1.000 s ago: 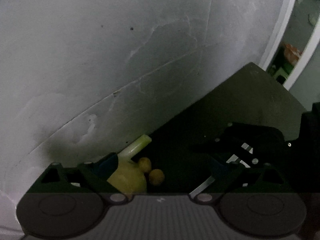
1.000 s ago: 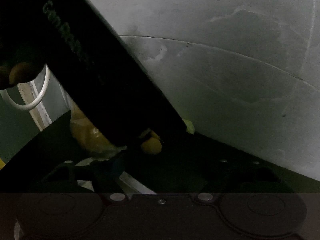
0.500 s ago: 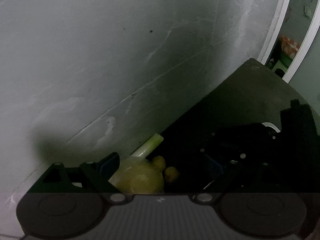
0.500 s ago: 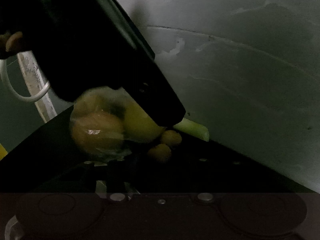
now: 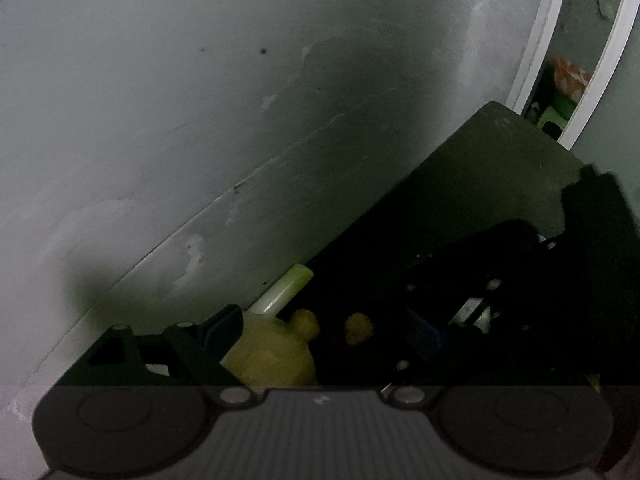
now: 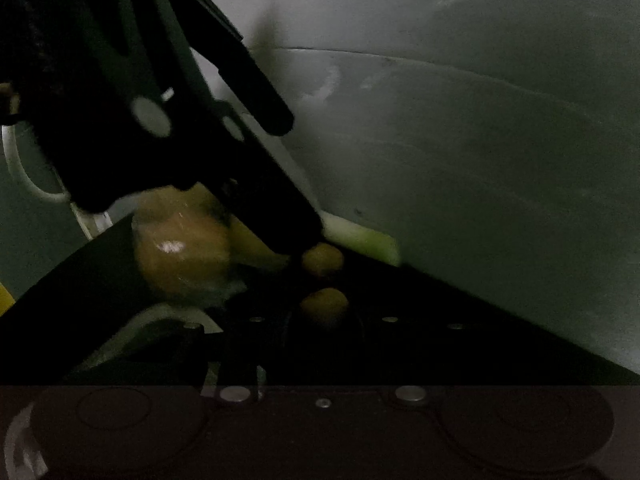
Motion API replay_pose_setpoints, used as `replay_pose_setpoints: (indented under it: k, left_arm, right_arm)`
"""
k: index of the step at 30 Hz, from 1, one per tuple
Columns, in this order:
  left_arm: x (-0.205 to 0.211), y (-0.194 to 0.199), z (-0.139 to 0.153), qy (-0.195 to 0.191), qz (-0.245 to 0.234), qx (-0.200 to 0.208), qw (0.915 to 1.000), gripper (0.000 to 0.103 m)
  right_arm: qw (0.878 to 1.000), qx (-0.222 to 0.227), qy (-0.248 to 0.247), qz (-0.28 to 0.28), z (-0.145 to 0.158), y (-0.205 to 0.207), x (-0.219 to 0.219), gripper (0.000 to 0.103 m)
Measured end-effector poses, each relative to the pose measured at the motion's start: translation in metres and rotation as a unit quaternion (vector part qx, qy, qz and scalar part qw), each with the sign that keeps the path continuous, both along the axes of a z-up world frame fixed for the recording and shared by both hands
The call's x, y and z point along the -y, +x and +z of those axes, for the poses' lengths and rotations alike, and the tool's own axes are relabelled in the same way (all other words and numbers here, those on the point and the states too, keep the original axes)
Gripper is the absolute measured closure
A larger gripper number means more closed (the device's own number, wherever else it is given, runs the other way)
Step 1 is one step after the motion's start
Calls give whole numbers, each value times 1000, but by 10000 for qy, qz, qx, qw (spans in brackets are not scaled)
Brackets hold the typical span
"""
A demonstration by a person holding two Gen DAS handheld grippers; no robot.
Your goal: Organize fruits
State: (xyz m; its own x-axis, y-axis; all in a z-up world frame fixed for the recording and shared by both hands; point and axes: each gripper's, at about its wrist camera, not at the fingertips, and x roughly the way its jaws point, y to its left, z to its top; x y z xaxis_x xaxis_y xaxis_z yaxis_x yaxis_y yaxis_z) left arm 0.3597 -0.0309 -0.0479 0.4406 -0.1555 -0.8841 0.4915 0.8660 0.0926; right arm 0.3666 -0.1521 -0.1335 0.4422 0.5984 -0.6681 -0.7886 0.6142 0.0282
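The scene is dim. On the black table (image 5: 500,168) lie a yellow fruit (image 5: 276,356), two small orange fruits (image 5: 306,320) (image 5: 358,326) and a pale green stalk (image 5: 286,290) against the wall. My left gripper (image 5: 324,314) is open, and the yellow fruit rests against its left finger (image 5: 218,326). The right wrist view shows a brownish fruit in clear wrap (image 6: 180,248), the yellow fruit (image 6: 256,244), the stalk (image 6: 368,242) and the left gripper's black housing (image 6: 160,140) above them. My right gripper (image 6: 322,322) is open with one small fruit (image 6: 324,304) between its dark fingers; contact is unclear.
A grey plastered wall (image 5: 240,120) runs right behind the fruits. A white door frame (image 5: 536,40) stands past the table's far corner. The right gripper's dark frame (image 5: 520,280) fills the right side of the left wrist view. A white cable loop (image 6: 24,176) hangs at far left.
In the right wrist view the left gripper's housing has lifted off the fruits, uncovering the wrapped fruit. The right gripper's fingers have drawn closer together around a small fruit.
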Motion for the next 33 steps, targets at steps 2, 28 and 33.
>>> replay_pose_setpoints:
  k: [2, 28, 33]
  left_arm:
    - [6, 2, -5, 42, 4, -16, 10000, 14]
    - [45, 34, -66, 1282, 634, -437, 9888, 54]
    - [45, 40, -73, 1351, 596, -623, 9871, 58]
  right_arm:
    - [9999, 1, -51, -91, 0, 0, 16, 71]
    - [9980, -139, 147, -600, 6, -9, 71, 71]
    - [9980, -134, 167, -591, 7, -11, 71, 71]
